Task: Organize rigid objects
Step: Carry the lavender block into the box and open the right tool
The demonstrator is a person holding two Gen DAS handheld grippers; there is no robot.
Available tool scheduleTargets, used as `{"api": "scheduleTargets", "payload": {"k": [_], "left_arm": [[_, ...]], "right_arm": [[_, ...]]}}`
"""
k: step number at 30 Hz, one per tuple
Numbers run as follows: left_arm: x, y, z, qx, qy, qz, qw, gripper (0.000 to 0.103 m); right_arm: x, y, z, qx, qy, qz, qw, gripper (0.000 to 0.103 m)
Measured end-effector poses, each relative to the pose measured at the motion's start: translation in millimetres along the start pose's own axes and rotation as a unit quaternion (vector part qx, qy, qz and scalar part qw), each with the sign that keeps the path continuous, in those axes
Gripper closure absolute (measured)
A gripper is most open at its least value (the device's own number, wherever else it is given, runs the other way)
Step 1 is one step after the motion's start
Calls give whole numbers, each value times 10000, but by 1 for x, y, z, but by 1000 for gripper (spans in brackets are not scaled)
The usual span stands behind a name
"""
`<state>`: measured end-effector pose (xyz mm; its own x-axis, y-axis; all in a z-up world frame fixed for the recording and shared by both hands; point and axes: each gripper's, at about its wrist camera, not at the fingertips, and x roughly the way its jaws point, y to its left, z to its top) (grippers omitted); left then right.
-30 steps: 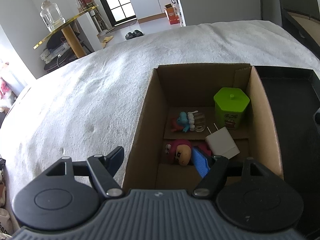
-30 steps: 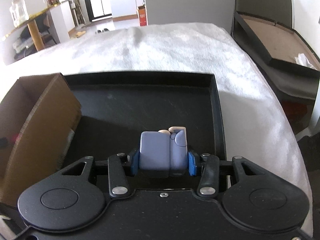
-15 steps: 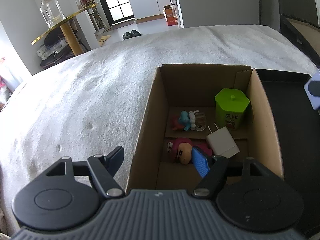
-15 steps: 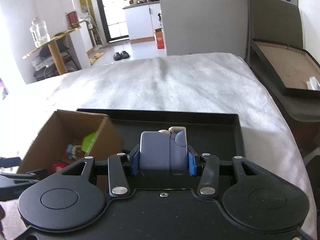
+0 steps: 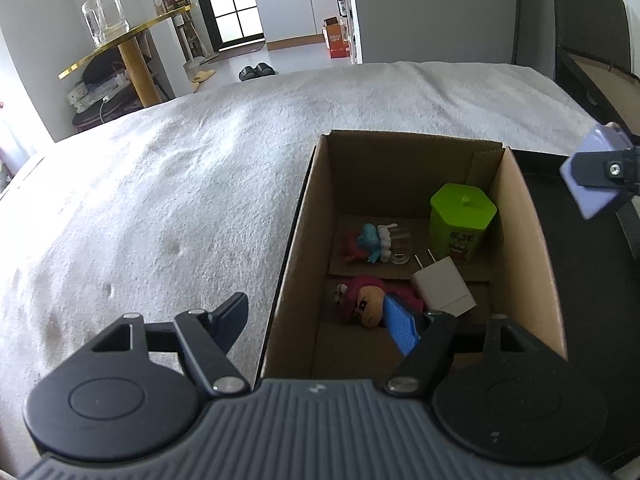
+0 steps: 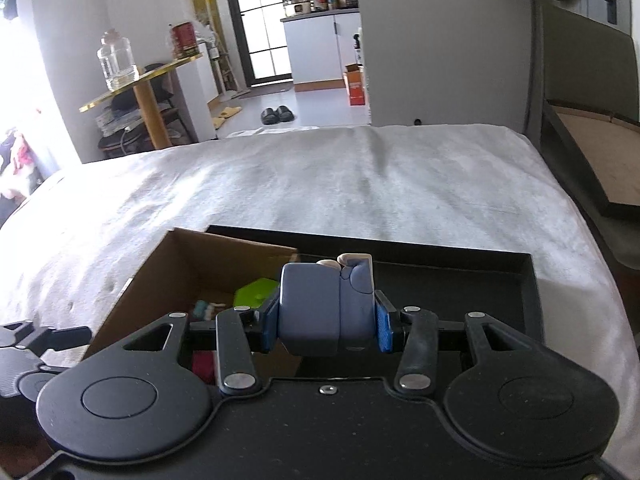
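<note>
My right gripper point(image 6: 326, 322) is shut on a lavender-blue block-shaped toy point(image 6: 320, 308) and holds it in the air above the right wall of the cardboard box point(image 6: 160, 264). The toy also shows in the left wrist view point(image 5: 592, 184). The cardboard box point(image 5: 304, 216) holds a green hexagonal container point(image 5: 462, 216), a white charger point(image 5: 442, 286), a pink-haired doll point(image 5: 364, 300) and a small blue-and-white figure point(image 5: 376, 238). My left gripper point(image 5: 320, 320) is open and empty, straddling the box's left wall at its near end.
A black tray point(image 6: 480, 280) lies right of the box on the white fleece cover point(image 5: 160, 200). A dark frame point(image 6: 592, 152) stands at the right. A gold side table with a glass jar point(image 5: 104, 16) is beyond the bed on the left.
My right gripper has lifted the lavender-blue toy from over the black tray and moved it left towards the box. My left gripper has stayed open at the box wall.
</note>
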<state>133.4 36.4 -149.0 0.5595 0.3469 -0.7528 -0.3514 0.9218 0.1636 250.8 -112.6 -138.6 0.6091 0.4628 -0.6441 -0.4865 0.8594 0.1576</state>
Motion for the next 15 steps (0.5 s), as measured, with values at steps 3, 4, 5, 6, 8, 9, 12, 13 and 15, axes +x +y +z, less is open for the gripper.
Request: {"api": "scheduleTargets", "payload": {"k": [3, 4, 5, 6, 8, 9, 12, 13, 15], "left_arm": [[-1, 4, -1, -40, -53, -34, 10000, 30], [-2, 5, -2, -53, -82, -50, 9999, 30], [-2, 7, -3, -64, -105, -61, 9999, 31], [-3, 8, -4, -79, -135, -78, 9998, 31], [-2, 11, -5, -99, -146, -154, 9997, 34], [-2, 12, -6, -117, -148, -192, 9996, 34], [-2, 16, -7, -147, -212, -292, 9992, 37], [-2, 17, -8, -156, -218, -327, 9991, 40], [-1, 20, -9, -192, -209, -390, 9988, 46]], "right_arm": [[3, 9, 1, -13, 42, 168, 9998, 59], [5, 13, 0, -8, 54, 236, 9997, 59], [6, 16, 0, -7, 72, 283, 9996, 59], [7, 19, 0, -11, 89, 314, 9995, 59], [10, 25, -1, -35, 127, 379, 9992, 59], [11, 29, -1, -37, 155, 420, 9990, 59], [16, 39, -1, -49, 239, 515, 9984, 59], [18, 42, -2, -48, 282, 547, 9981, 59], [21, 48, -3, -34, 372, 596, 9975, 59]]}}
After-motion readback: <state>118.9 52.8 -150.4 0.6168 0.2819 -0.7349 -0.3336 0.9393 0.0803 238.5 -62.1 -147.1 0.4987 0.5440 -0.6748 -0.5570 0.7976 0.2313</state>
